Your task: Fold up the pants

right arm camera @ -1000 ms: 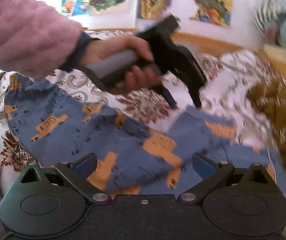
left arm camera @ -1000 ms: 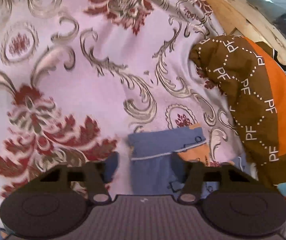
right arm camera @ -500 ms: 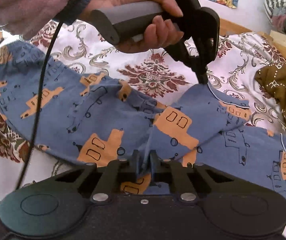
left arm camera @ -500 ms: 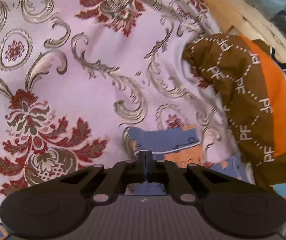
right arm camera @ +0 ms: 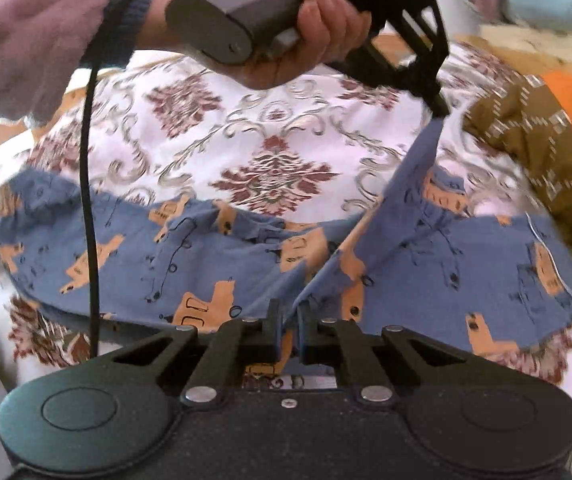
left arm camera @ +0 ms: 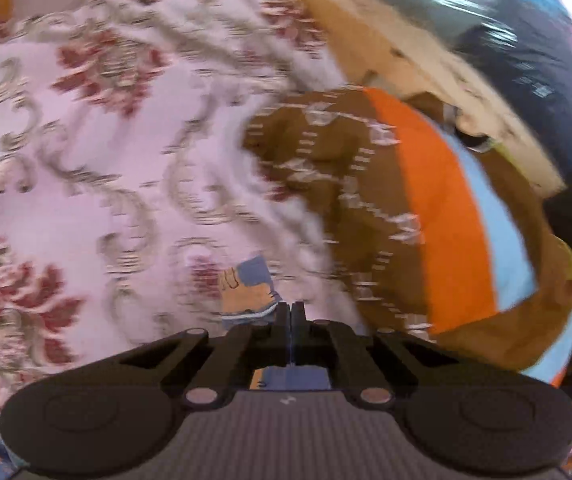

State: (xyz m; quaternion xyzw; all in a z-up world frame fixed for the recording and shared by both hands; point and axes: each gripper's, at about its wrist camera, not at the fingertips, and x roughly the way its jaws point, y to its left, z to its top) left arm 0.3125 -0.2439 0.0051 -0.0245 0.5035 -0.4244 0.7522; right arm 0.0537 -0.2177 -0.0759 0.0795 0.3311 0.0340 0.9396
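Observation:
Blue pants point(right arm camera: 206, 256) with orange truck prints lie spread across a floral bedspread point(right arm camera: 270, 128). In the right wrist view my left gripper point(right arm camera: 440, 111), held by a hand, is shut on a corner of the pants and holds it lifted off the bed, so the cloth hangs down in a taut strip. The left wrist view is blurred; there the left gripper point(left arm camera: 291, 309) is shut with a bit of pants point(left arm camera: 250, 288) poking past its tips. My right gripper point(right arm camera: 287, 311) is shut on the near edge of the pants, at the middle.
A brown, orange and light-blue cushion point(left arm camera: 426, 216) lies at the right on the bed, close to the pants' right end. A wooden bed frame point(left arm camera: 426, 64) runs behind it. A black cable point(right arm camera: 88, 184) hangs from the left gripper's handle across the pants.
Both grippers have shut on the pants. The left gripper has risen and pulled its corner up off the bed; the right gripper's view has rolled slightly.

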